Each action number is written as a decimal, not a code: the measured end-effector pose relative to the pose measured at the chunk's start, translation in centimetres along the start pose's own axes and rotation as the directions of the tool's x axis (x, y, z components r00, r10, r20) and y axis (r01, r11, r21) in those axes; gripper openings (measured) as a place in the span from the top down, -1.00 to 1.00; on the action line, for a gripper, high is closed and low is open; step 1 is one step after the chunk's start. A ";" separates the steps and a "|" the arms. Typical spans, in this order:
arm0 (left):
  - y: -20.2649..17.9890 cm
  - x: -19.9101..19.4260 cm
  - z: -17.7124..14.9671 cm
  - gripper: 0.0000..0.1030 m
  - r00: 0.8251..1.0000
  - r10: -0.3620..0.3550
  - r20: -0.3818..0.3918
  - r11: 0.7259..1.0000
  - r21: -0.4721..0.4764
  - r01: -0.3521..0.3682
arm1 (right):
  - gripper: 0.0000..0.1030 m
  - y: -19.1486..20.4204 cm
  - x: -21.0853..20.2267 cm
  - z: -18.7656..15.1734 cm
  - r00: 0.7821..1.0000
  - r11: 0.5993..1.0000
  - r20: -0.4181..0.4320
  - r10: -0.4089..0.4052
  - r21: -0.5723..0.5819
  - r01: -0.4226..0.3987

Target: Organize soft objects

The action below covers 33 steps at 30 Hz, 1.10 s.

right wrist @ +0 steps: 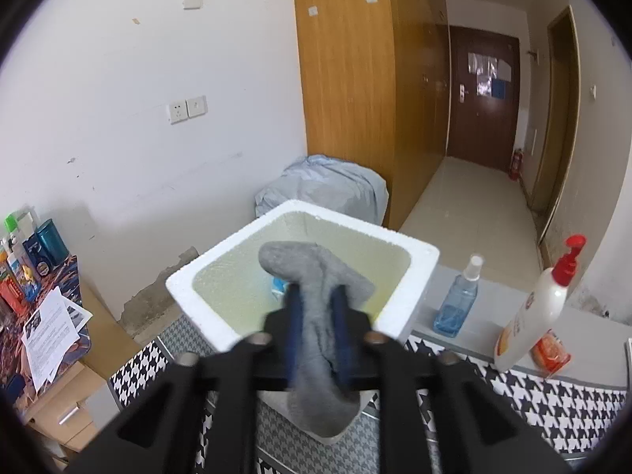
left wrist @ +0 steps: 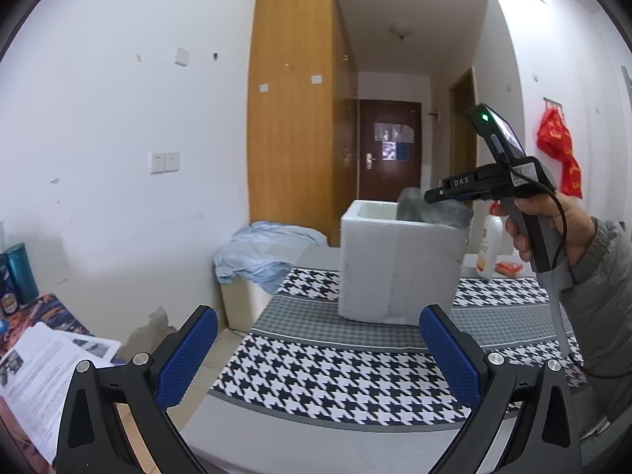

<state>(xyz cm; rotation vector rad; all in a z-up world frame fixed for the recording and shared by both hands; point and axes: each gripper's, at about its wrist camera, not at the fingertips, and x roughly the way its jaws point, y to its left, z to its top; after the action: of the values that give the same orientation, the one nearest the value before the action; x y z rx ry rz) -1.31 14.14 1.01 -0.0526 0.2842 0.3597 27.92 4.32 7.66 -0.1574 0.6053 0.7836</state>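
A white foam box [left wrist: 395, 272] stands on the houndstooth-covered table [left wrist: 347, 379]. In the right wrist view my right gripper [right wrist: 317, 290] hangs over the box's rim [right wrist: 221, 264] with a grey sock [right wrist: 292, 260] between its blue pads. The jaws stand a little apart, the sock lies slack between them, and its toe droops into the box. Something light blue [right wrist: 278, 286] lies inside the box under the sock. My left gripper [left wrist: 318, 316] is wide open and empty, low over the table in front of the box. A hand [left wrist: 553, 221] holds the right gripper's handle.
A white lotion bottle with a red pump [right wrist: 541, 308], a blue spray bottle [right wrist: 458, 300] and an orange packet [right wrist: 551, 351] stand to the right of the box. A bin draped in pale blue cloth [right wrist: 324, 189] sits behind it. A low side table with papers [right wrist: 51, 328] is at left.
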 end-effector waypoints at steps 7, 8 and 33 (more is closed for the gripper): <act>0.3 -0.1 0.1 -0.98 1.000 0.002 -0.007 1.000 -0.007 -0.002 | -0.59 0.3 -1.3 -0.3 0.999 1.000 0.033 0.016 0.000 -0.016; 0.2 -0.1 0.1 -0.98 1.000 0.000 -0.007 1.000 -0.006 0.000 | -0.60 0.4 -1.5 -0.3 0.999 1.000 0.035 0.020 -0.001 -0.020; -2.5 -4.3 0.4 -0.98 0.996 -0.087 -0.019 0.996 0.002 0.087 | -0.91 1.5 -12.3 -4.7 0.989 0.999 0.149 -0.007 0.034 0.002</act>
<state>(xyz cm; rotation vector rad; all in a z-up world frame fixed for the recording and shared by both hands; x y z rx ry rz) -4.15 10.41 2.61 -0.0652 0.3006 0.2722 18.00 -3.83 10.85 -0.0678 0.4762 0.7730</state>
